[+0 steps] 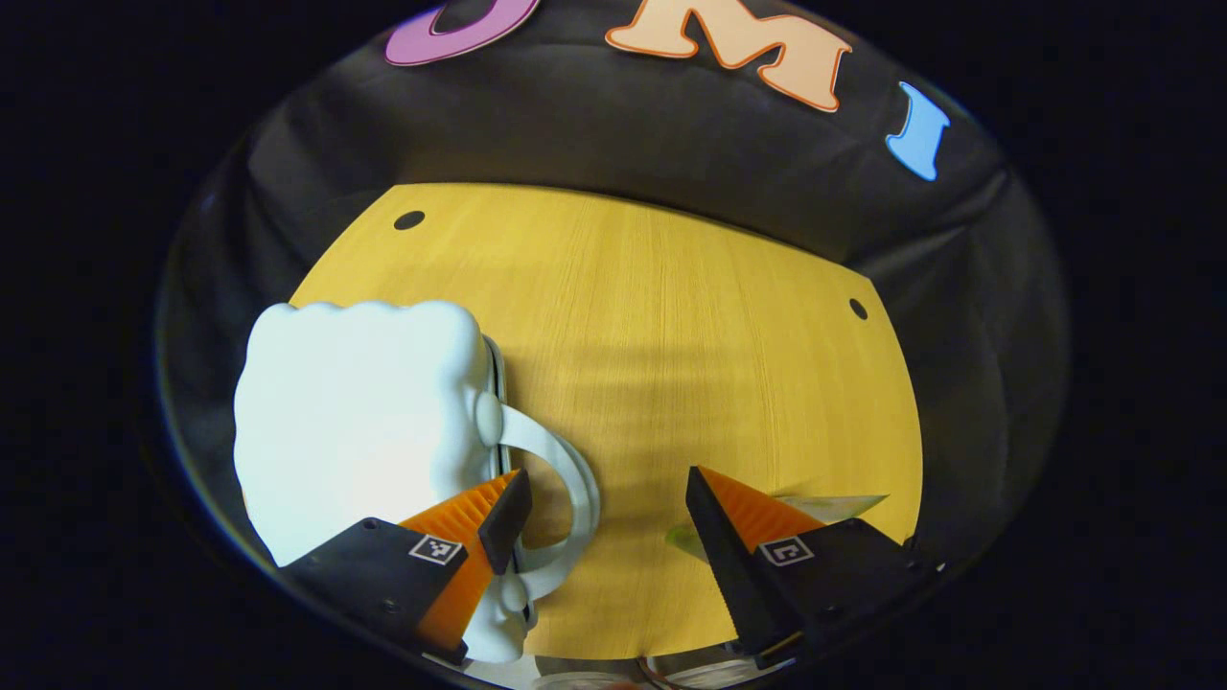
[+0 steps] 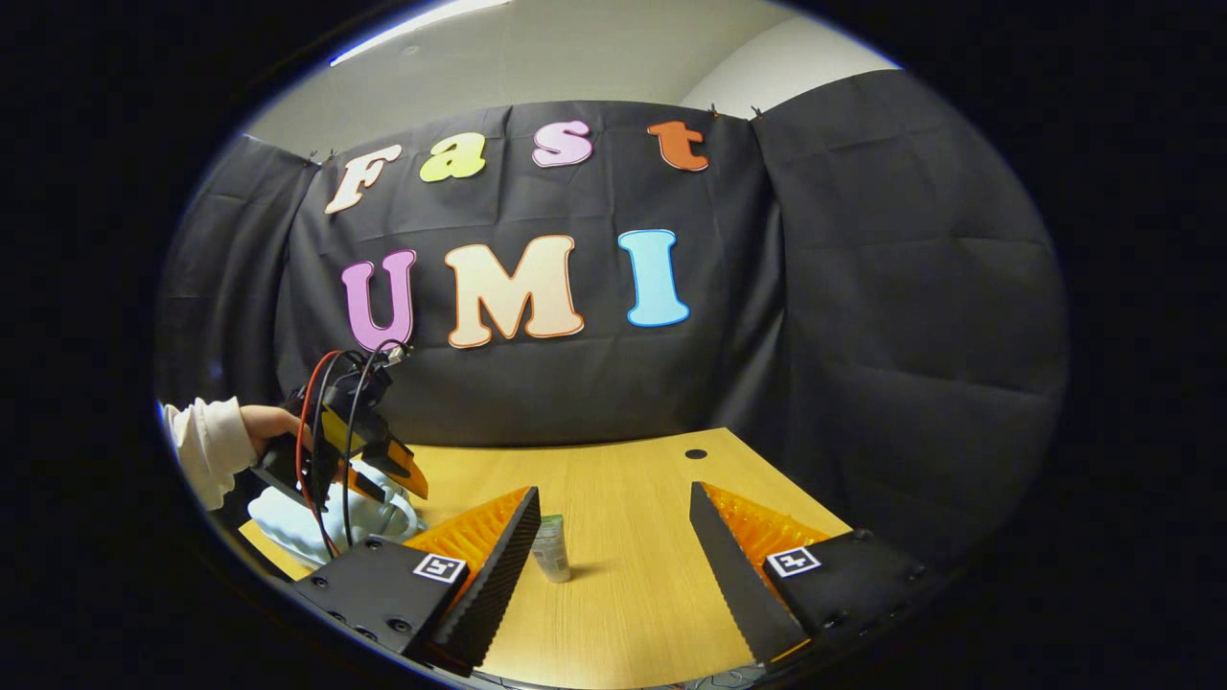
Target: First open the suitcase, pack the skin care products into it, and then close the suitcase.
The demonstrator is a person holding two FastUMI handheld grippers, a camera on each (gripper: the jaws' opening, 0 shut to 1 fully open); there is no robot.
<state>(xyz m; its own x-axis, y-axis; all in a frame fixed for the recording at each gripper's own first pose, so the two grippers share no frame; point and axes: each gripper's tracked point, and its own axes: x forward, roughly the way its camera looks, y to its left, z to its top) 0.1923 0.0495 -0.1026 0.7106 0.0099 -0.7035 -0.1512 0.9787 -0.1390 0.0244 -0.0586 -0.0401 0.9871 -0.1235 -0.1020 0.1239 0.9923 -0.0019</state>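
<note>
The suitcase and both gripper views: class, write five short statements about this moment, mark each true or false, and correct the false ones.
1. The white suitcase lies shut on the yellow table. True.
2. The left gripper is shut on the suitcase handle. False: its fingers stand apart, with the handle by one finger.
3. In the right gripper view, a small tube stands upright on the table. True.
4. The right gripper holds the tube. False: it is open, and the tube stands free beyond one finger.
5. A hand holds the left gripper above the suitcase. True.
</note>
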